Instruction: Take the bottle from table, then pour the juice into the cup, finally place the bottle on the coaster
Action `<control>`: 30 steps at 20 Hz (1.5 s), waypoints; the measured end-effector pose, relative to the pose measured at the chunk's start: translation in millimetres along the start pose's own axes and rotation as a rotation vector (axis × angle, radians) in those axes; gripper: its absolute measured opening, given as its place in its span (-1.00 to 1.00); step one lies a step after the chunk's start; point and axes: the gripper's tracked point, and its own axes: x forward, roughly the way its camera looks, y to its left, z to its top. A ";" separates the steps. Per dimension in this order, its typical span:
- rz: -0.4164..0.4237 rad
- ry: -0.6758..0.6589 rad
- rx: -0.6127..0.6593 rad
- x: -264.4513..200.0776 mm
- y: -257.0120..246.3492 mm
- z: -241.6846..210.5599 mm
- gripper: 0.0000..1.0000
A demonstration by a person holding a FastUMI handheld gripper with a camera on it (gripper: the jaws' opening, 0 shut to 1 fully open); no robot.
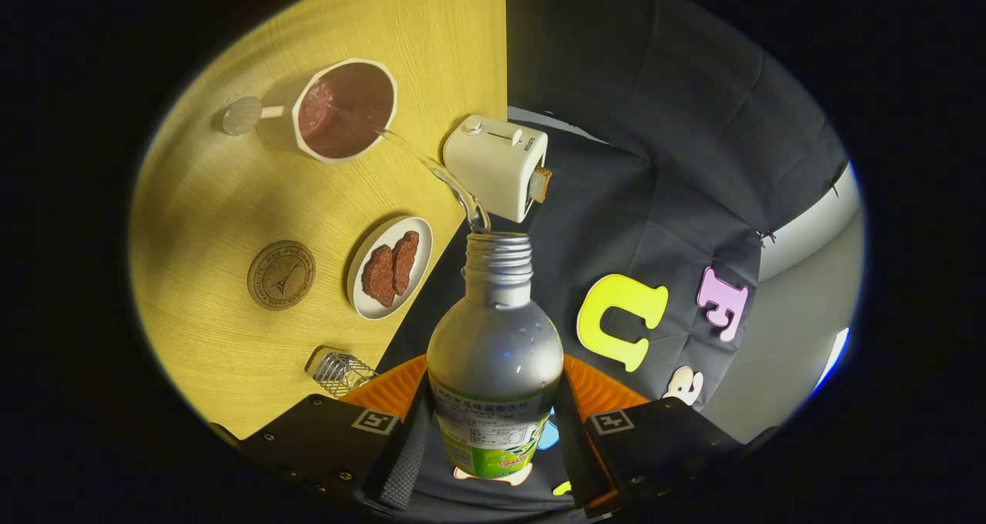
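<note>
My gripper (493, 439) is shut on a clear plastic bottle (494, 339) with a green label, both fingers pressing its lower body. The bottle is uncapped and tipped over, its threaded neck pointing ahead. A thin clear stream (431, 171) arcs from the mouth into a white cup (347, 109) with a handle, which stands on the yellow wooden table (231, 193). The cup's inside looks dark reddish-brown with liquid in it. A round cork coaster (281, 275) lies on the table, bare, on the near side of the cup and beside a plate.
A white plate (362, 293) with two brown slices sits between the coaster and the bottle. A white toaster (497, 166) with bread in it stands at the table edge near the stream. A small wire-and-glass object (339, 371) lies by my left finger.
</note>
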 end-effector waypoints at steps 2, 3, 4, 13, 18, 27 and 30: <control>0.000 -0.002 -0.010 0.9 -1.3 0.3 0.50; -0.002 -0.003 -0.015 1.5 -1.7 0.5 0.50; -0.002 -0.004 -0.019 1.5 -2.4 0.4 0.50; 0.005 -0.011 -0.044 2.4 -1.6 2.3 0.50; 0.020 -0.016 -0.067 1.8 1.1 4.0 0.50; 0.037 -0.025 -0.094 5.3 6.0 17.5 0.50; 0.043 -0.030 -0.107 5.4 7.6 22.7 0.50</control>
